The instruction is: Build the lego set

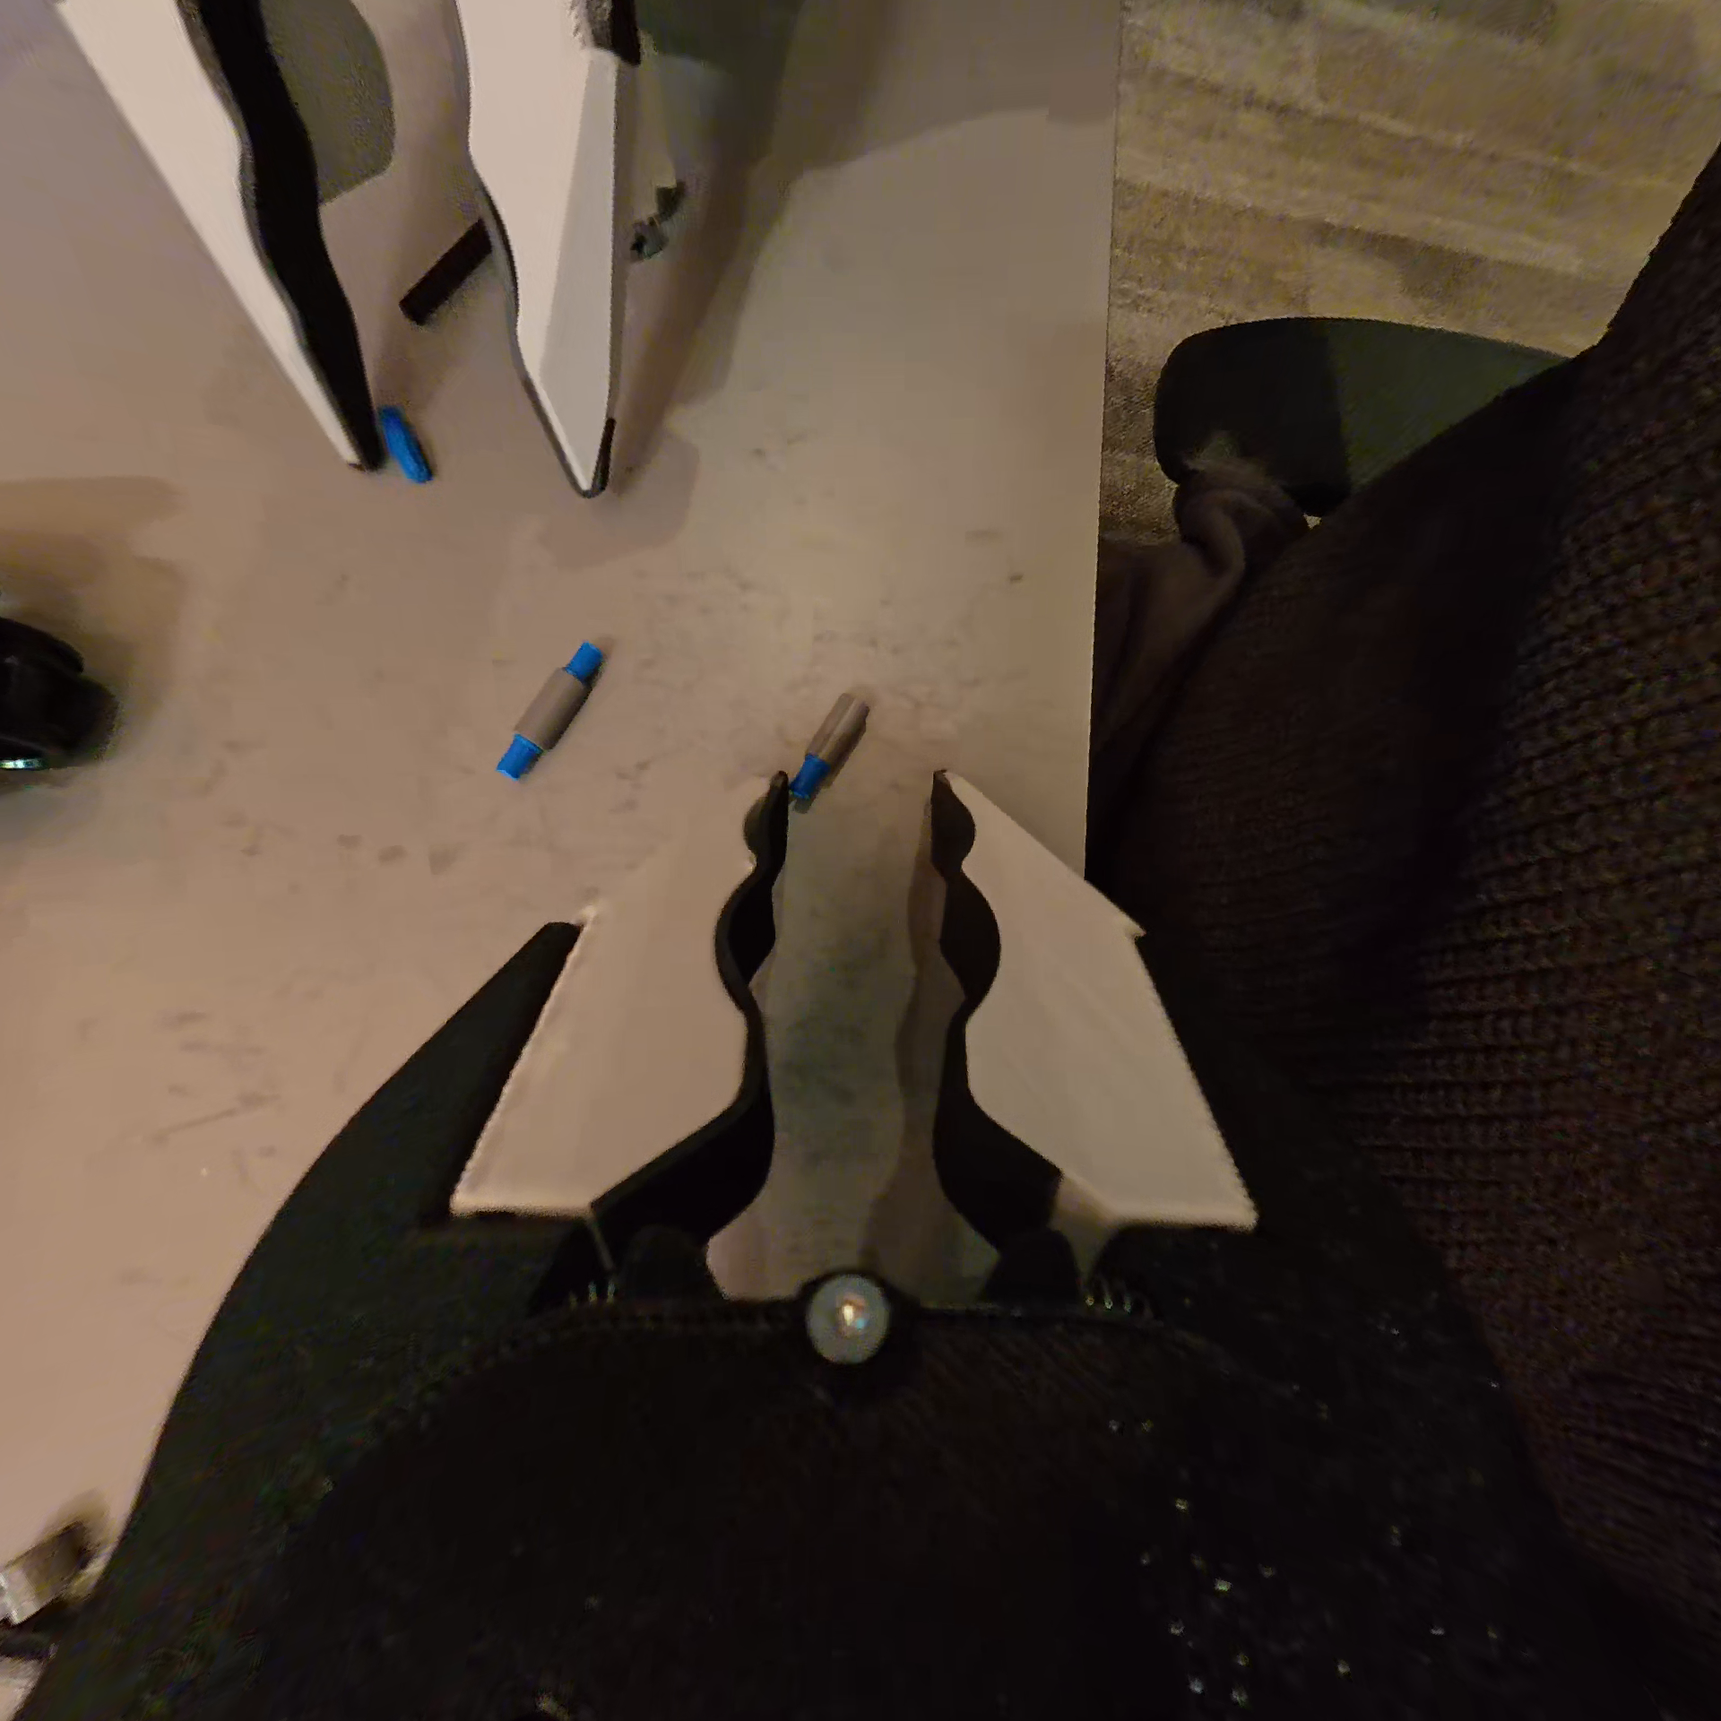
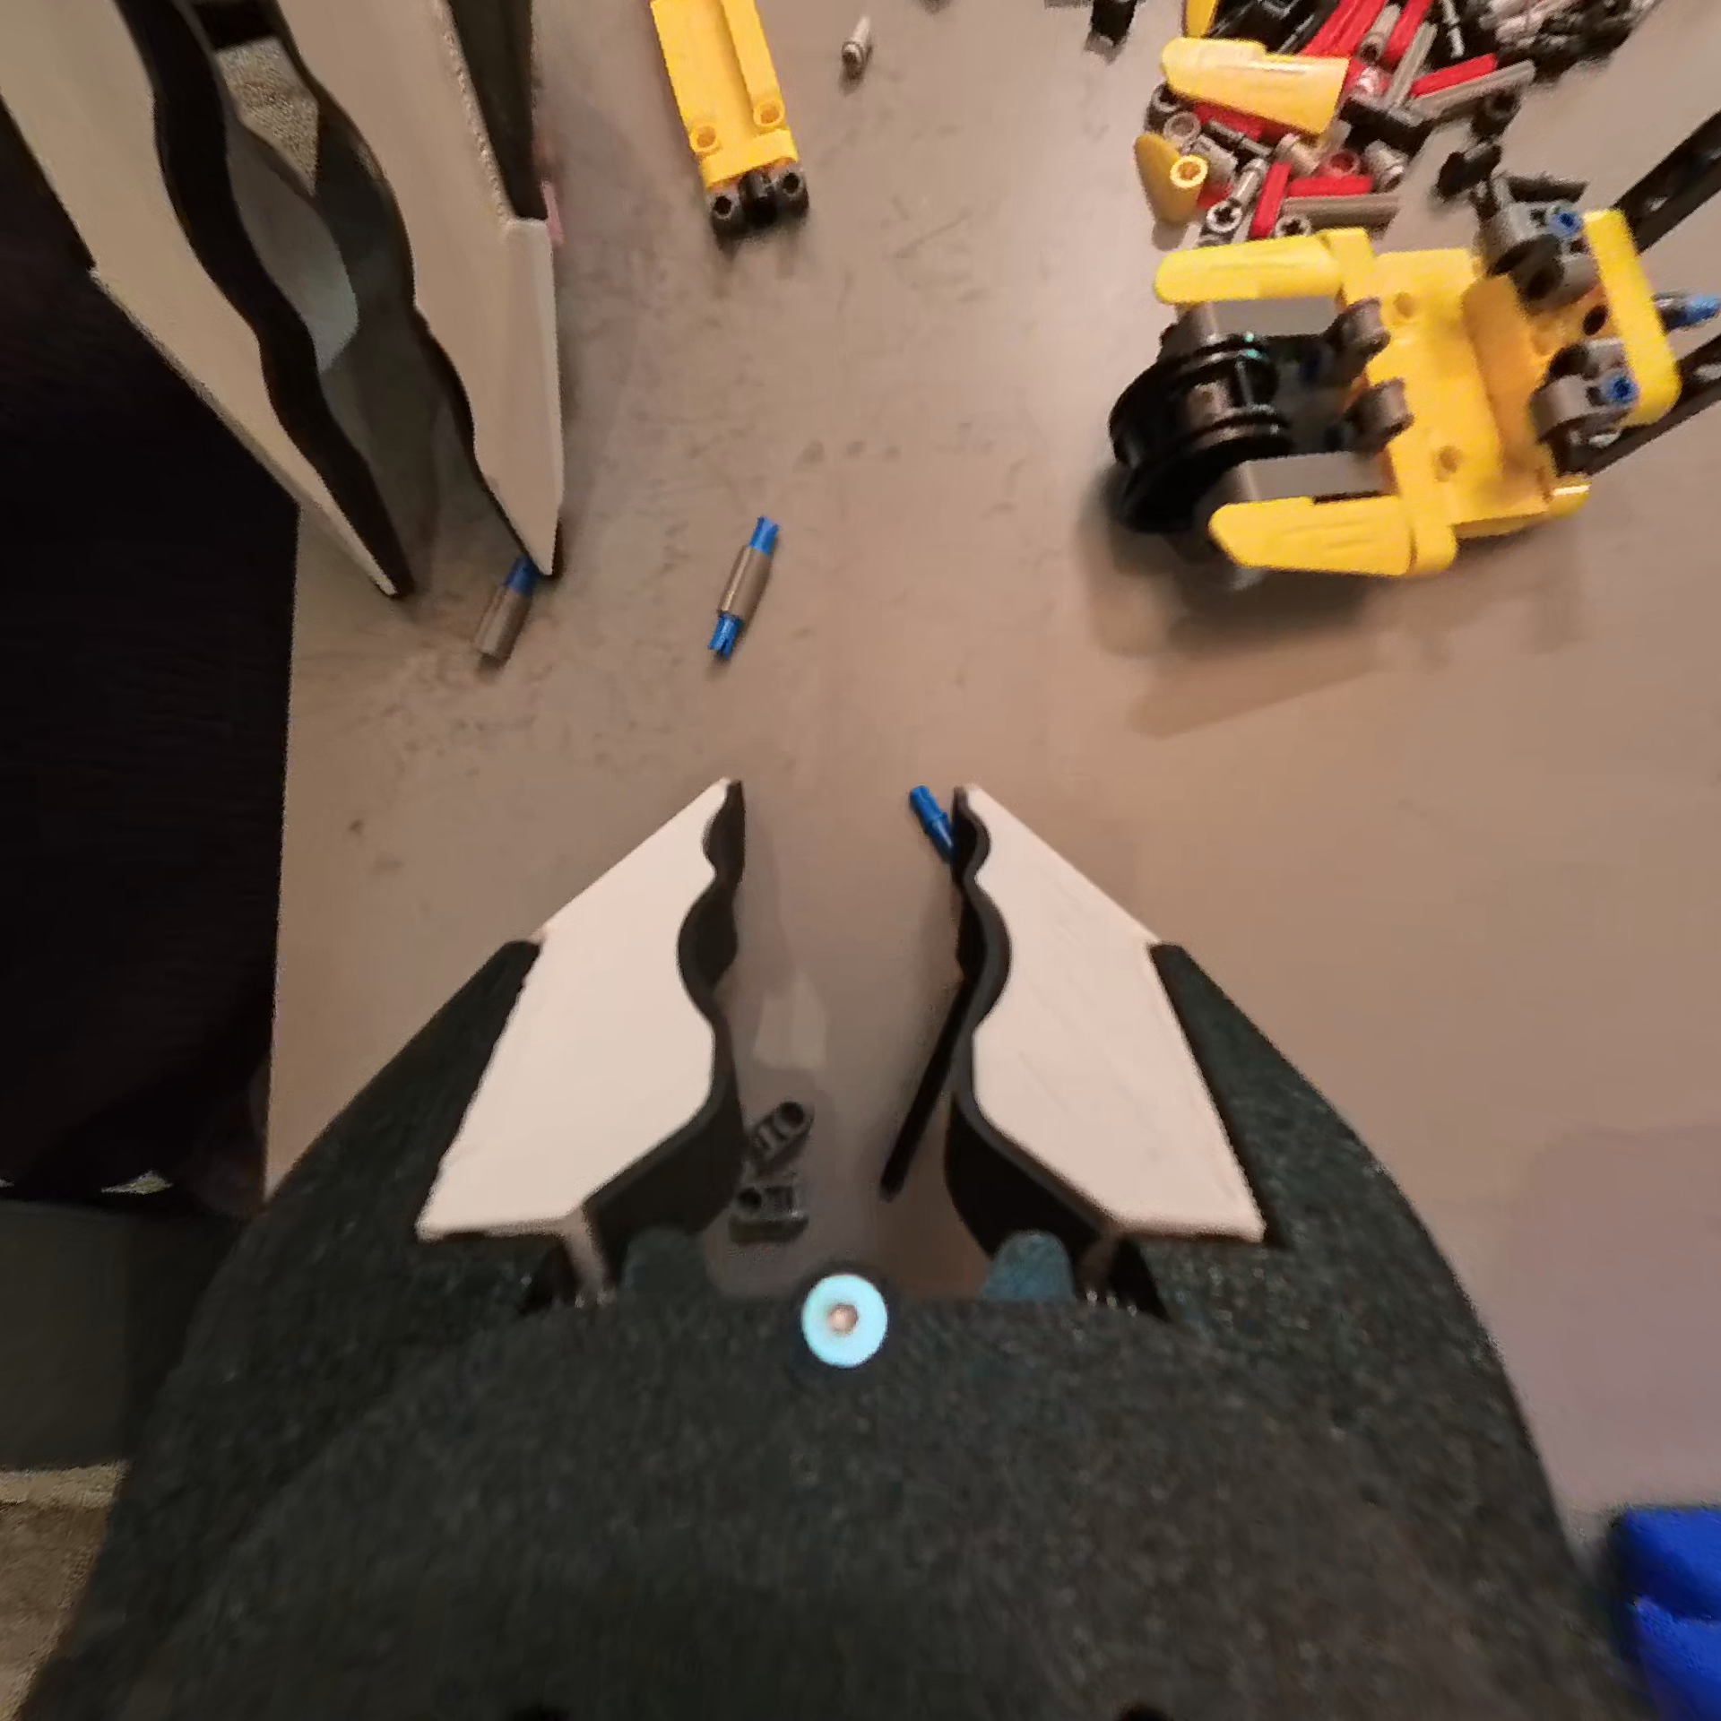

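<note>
My left gripper point(image 1: 857, 782) is open and empty, low over the white table point(image 1: 279, 931). A grey pin with a blue end point(image 1: 829, 745) lies just ahead of its left fingertip point(image 1: 776, 792). A grey sleeve with two blue ends point(image 1: 549, 710) lies further left. My right gripper point(image 2: 849, 793) is open, with a small blue pin point(image 2: 931, 819) against the inside of its right fingertip point(image 2: 968, 806). It also shows at the top of the left wrist view point(image 1: 480, 466). The left gripper point(image 2: 475, 573) shows in the right wrist view, over the grey pin point(image 2: 503, 610).
A yellow brick assembly with a black wheel point(image 2: 1397, 400) stands at right. A pile of red, grey and yellow parts point(image 2: 1304, 121) and a yellow beam point(image 2: 736, 93) lie at the back. Two dark connectors point(image 2: 773, 1164) lie under my right gripper. The table edge point(image 1: 1099, 559) is close on the right.
</note>
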{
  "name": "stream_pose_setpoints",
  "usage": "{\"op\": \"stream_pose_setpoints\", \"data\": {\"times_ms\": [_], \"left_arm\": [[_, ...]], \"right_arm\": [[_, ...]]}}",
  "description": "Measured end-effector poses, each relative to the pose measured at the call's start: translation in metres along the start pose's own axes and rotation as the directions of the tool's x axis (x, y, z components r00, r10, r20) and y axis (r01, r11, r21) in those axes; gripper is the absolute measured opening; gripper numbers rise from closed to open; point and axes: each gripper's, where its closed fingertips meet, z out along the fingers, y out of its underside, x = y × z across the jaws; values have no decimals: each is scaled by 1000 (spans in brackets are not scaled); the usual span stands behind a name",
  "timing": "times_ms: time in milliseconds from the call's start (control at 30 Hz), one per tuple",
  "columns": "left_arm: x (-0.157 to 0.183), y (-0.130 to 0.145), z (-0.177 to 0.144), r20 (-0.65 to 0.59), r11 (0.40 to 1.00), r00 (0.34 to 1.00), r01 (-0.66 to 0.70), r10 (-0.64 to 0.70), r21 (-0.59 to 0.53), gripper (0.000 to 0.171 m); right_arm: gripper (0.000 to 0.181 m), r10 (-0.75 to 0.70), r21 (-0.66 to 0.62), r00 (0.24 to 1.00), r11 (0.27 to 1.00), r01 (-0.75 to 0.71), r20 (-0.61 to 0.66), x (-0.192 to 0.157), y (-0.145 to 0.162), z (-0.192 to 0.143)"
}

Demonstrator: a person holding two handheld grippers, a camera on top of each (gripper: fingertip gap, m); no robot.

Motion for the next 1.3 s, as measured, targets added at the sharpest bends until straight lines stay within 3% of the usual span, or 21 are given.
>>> {"op": "stream_pose_setpoints", "data": {"times_ms": [200,533,733,900,1000,1067,1300], "left_arm": [[0,0,0,-14,1000,1000,3,-3,12,28],[-1,-1,0,-12,999,1000,22,-22,46,28],[-1,-1,0,3,999,1000,16,-16,48,29],[-9,-4,5,78,998,996,-47,44,36,37],[-6,-8,8,55,997,996,-75,73,36,23],[-5,-8,8,32,996,997,-74,73,38,4],[0,-9,7,-18,997,998,-61,62,50,3]], "right_arm": [[43,19,-16,999,1000,-19,-50,-9,8,-4],[5,-5,-4,977,1000,5,-213,7,6,-1],[4,-29,53,975,998,42,-220,-27,-13,-2],[4,51,86,984,996,-36,-171,-74,-18,9],[4,90,79,974,994,-75,-206,-85,-12,17],[4,126,90,967,990,-108,-221,-87,-9,20],[5,199,170,956,972,-164,-215,-86,-10,18]]}}
